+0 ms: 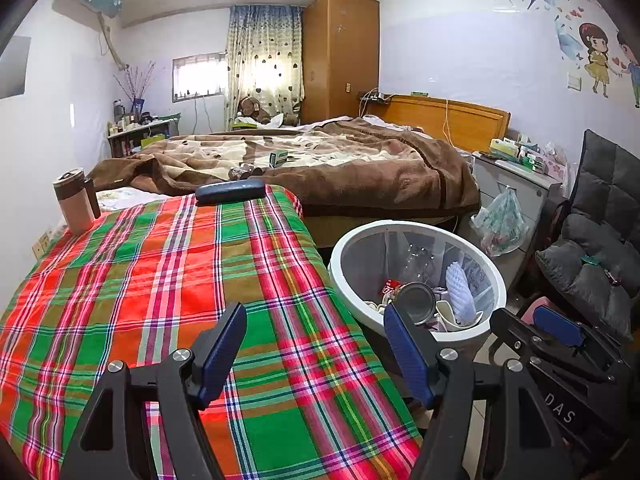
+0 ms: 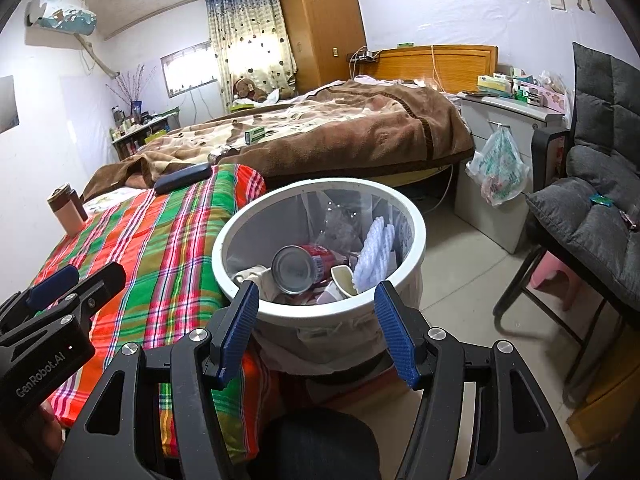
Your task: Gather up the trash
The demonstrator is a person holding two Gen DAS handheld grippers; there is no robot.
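Note:
A white round trash bin (image 2: 418,232) stands on the floor beside the plaid-covered table (image 1: 160,272). It holds a red can (image 2: 300,266), white foam netting (image 2: 374,256), a crumpled clear bottle and scraps. The bin also shows in the left wrist view (image 1: 348,248). My right gripper (image 2: 316,332) is open and empty just above the bin's near rim. My left gripper (image 1: 316,348) is open and empty over the table's right edge, next to the bin.
A brown tumbler (image 1: 74,200) and a dark glasses case (image 1: 230,192) sit on the table's far side. A bed with a brown blanket (image 1: 340,160) lies behind. A grey chair (image 2: 592,208) and a cabinet with a hanging plastic bag (image 2: 498,168) stand at the right.

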